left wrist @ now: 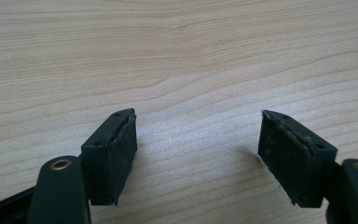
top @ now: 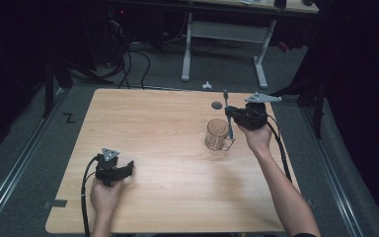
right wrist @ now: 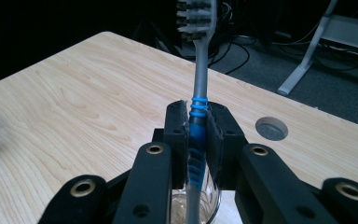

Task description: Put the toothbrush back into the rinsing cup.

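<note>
A grey and blue toothbrush [right wrist: 198,107] stands upright with its bristled head up, and my right gripper [right wrist: 198,128] is shut on its blue handle. Its lower end reaches down into a clear glass cup [right wrist: 209,198]. From the high view the toothbrush [top: 228,116] rises out of the cup [top: 217,134] on the right half of the table, with my right gripper [top: 233,114] just above and behind the cup. My left gripper [top: 130,167] rests low over the table's front left. In its own view my left gripper [left wrist: 198,140] is open over bare wood.
The wooden table [top: 168,128] has a round grey cable hole [top: 217,105] behind the cup, the same cable hole [right wrist: 271,128] lying right of my right gripper. Beyond the far edge stand a white desk frame [top: 224,34] and floor cables. Dark curtains flank both sides.
</note>
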`<state>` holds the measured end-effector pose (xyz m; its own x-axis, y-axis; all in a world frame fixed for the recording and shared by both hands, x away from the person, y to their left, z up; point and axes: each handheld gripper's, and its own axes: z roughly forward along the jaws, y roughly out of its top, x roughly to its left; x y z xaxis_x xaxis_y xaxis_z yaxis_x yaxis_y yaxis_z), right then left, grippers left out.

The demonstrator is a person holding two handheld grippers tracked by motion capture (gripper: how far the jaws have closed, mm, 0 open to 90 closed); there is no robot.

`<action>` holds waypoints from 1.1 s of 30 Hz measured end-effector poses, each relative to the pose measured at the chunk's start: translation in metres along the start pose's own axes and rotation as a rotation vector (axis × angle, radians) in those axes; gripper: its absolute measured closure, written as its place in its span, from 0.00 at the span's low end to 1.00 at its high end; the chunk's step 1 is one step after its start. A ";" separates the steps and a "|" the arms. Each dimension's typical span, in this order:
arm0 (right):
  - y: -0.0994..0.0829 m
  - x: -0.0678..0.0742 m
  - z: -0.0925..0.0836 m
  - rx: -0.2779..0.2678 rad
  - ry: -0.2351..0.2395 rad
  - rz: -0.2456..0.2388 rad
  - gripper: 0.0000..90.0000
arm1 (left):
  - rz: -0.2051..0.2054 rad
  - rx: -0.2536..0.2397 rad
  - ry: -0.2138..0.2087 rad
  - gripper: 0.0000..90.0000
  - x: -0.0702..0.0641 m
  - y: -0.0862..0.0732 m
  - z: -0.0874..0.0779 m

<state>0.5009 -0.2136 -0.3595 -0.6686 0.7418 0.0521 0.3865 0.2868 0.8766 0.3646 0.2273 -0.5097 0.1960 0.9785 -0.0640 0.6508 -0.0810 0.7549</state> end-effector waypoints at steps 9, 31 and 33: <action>-0.001 0.000 -0.002 0.010 0.004 -0.008 0.88 | 0.000 -0.001 0.000 0.32 0.000 0.000 0.000; -0.011 -0.004 -0.012 0.018 0.006 0.003 0.88 | 0.002 0.000 0.002 0.32 0.000 0.000 0.000; -0.012 -0.004 -0.013 0.020 0.007 0.004 0.88 | 0.001 0.000 0.002 0.32 0.000 0.000 0.000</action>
<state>0.4901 -0.2281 -0.3640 -0.6715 0.7386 0.0591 0.4015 0.2956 0.8668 0.3646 0.2271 -0.5097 0.1959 0.9787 -0.0619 0.6506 -0.0825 0.7549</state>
